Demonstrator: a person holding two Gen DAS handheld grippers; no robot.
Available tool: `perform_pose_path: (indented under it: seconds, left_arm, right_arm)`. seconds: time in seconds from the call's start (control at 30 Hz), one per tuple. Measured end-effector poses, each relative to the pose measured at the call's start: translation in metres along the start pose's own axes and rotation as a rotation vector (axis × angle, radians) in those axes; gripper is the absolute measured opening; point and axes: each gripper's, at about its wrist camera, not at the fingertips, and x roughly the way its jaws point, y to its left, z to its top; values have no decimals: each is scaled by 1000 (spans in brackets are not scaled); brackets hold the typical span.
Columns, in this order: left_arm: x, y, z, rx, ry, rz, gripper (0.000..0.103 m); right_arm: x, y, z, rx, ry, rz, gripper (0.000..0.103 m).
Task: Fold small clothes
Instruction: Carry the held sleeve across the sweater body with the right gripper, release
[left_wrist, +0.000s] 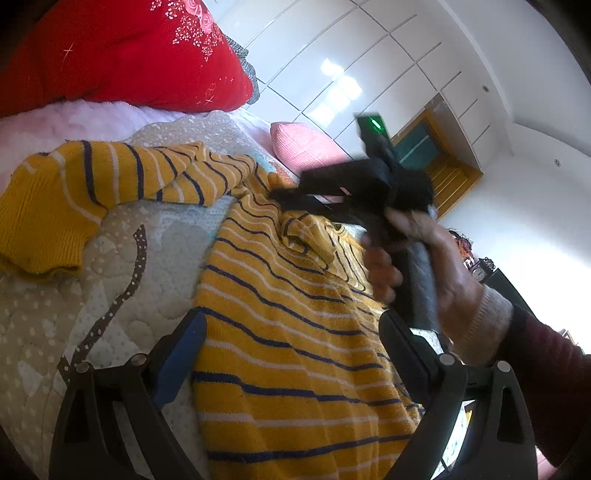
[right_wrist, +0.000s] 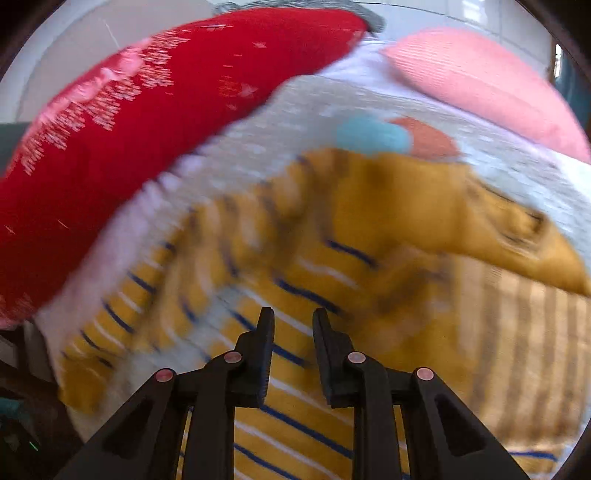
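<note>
Plainly, the left gripper (left_wrist: 291, 354) stands wide open, straddling the hem of the mustard-yellow knitted sweater with navy and white stripes (left_wrist: 295, 332), pads off the cloth; a slack hem could drag once the top is pulled. Farther on, the right gripper (right_wrist: 293, 321) hovers with jaws narrow and nothing between them. The sweater lies on the pale quilted bedcover (left_wrist: 122, 258), its sleeve (left_wrist: 74, 199) flung sideways and collar bunched, so a fold could trap creases.

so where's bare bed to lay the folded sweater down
Free: the quilted cover between the outstretched sleeve and the striped sweater body. Crowded: the red pillow and pink pillow line the far side, and the right tongs hang over the collar.
</note>
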Motion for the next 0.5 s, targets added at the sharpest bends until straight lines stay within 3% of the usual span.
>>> perform_pose_path:
  seconds: [0.13, 0.23, 0.37, 0.5]
  left_arm:
    - [0, 1, 0, 6, 3, -1, 94]
    - [0, 0, 0, 11, 6, 6, 94]
    - [1, 0, 1, 1, 8, 3, 94]
    - [3, 0, 2, 4, 11, 9, 94]
  right_arm:
    - [6, 30, 11, -23, -17, 89, 24]
    - [-11, 30, 5, -79, -32, -36, 38]
    - [-35, -18, -13, -6, -48, -256, 46]
    - [-46, -67, -34, 150, -18, -239, 50]
